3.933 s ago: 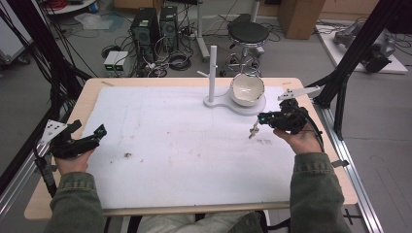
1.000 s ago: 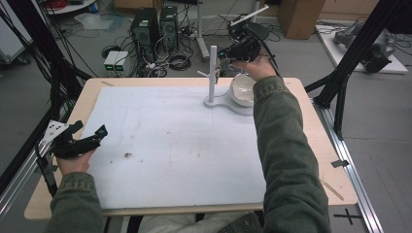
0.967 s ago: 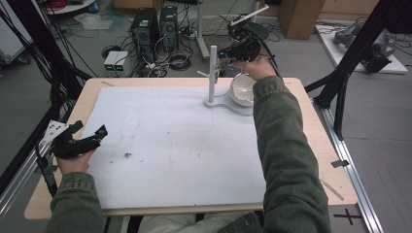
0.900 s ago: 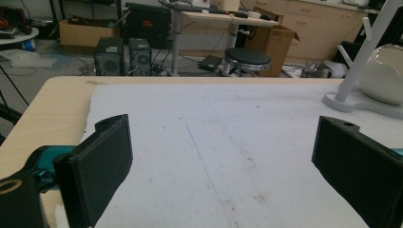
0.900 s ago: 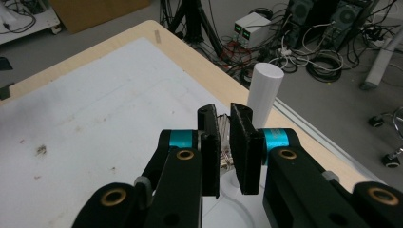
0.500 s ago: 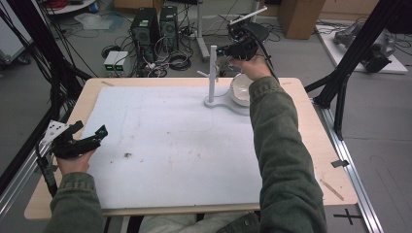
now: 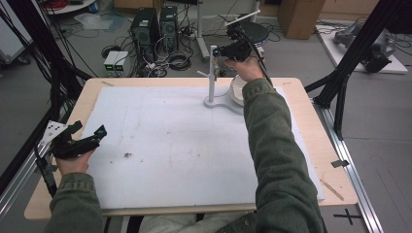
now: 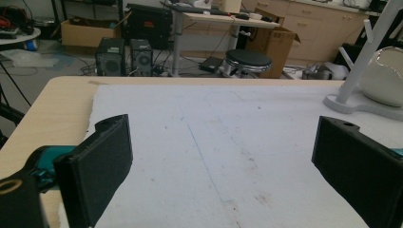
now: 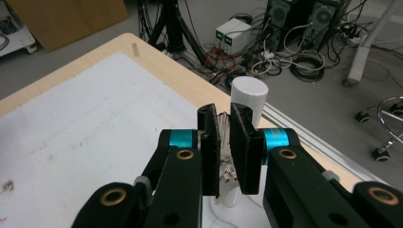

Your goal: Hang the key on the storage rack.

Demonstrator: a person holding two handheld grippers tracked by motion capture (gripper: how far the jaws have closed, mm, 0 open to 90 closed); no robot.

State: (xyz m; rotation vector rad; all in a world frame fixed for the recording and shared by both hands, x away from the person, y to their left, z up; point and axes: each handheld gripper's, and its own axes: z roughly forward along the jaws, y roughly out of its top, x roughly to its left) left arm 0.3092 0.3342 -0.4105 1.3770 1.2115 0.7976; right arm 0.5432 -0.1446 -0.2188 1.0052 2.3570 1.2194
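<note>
Right claw (image 9: 224, 142) was nearly closed on a thin metal piece (image 9: 223, 124), raised beside the white stand post (image 9: 249, 97). Left claw (image 8: 223, 156) rested wide open, empty, over the counter (image 7: 73, 104). Risk: narrow grip; the piece could slip if knocked against the post.

Two grippers were in use: the left gripper (image 7: 86, 139) and the right gripper (image 7: 221, 50); each had two black jaws; one white post stand (image 7: 212, 73) stood on the table (image 7: 311, 121), with one white bowl-like piece (image 8: 387, 76) on its base; one small silvery thing (image 9: 225, 137) sat between the right gripper's jaws, too hidden to identify; one white foam sheet (image 7: 184, 145) covered the tabletop; beyond the table stood two black computer towers (image 7: 154, 26), two small pale boxes (image 7: 115, 60) and one round stool (image 8: 247, 59); one cardboard box (image 7: 296, 14) stood farther off.
</note>
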